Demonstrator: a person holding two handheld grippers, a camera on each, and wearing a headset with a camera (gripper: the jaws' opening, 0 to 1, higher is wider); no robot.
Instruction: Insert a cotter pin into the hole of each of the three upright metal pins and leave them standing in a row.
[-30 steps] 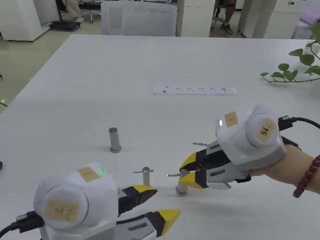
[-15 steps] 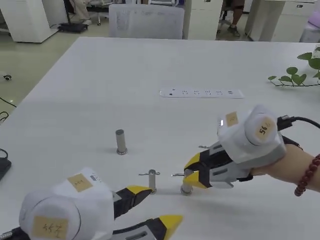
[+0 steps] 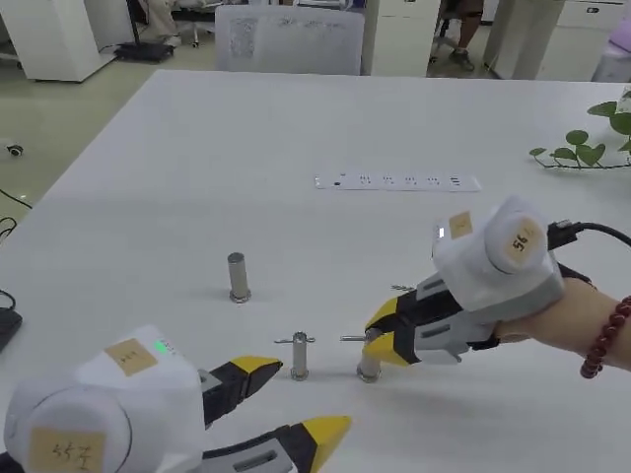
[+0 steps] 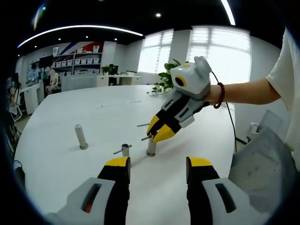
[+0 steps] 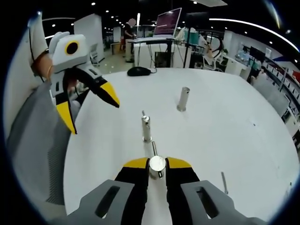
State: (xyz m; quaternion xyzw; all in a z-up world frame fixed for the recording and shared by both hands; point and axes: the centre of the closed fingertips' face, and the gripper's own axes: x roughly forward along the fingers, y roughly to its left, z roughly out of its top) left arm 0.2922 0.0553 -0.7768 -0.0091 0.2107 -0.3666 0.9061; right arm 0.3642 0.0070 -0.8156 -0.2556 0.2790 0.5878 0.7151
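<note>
White table [image 3: 148, 177] runs out toward desks at the back. On it the right pin [image 3: 369, 367] stands with a cotter [image 3: 352, 338] poking out of its head toward the middle pin [image 3: 300, 363], which already carries its own. The right gripper [image 3: 380, 335] has its jaws drawn close on either side of that head. Whether they pinch the cotter's eye or the pin itself I cannot tell. I'd say the push-through is nearly done. Keep the cotter level with the hole and press straight along it. Don't lean sideways, or the pin could topple into its neighbour just beside it. The far pin [image 3: 238, 278] stands well apart and bare, and a spare cotter [image 3: 399, 289] lies on the table beyond the right gripper, likely for that pin. The left gripper [image 3: 291, 399] hovers with jaws spread, holding nothing. Little differs from half a second ago: the left gripper has drawn back slightly from the middle pin, and the right one sits where it was.
</note>
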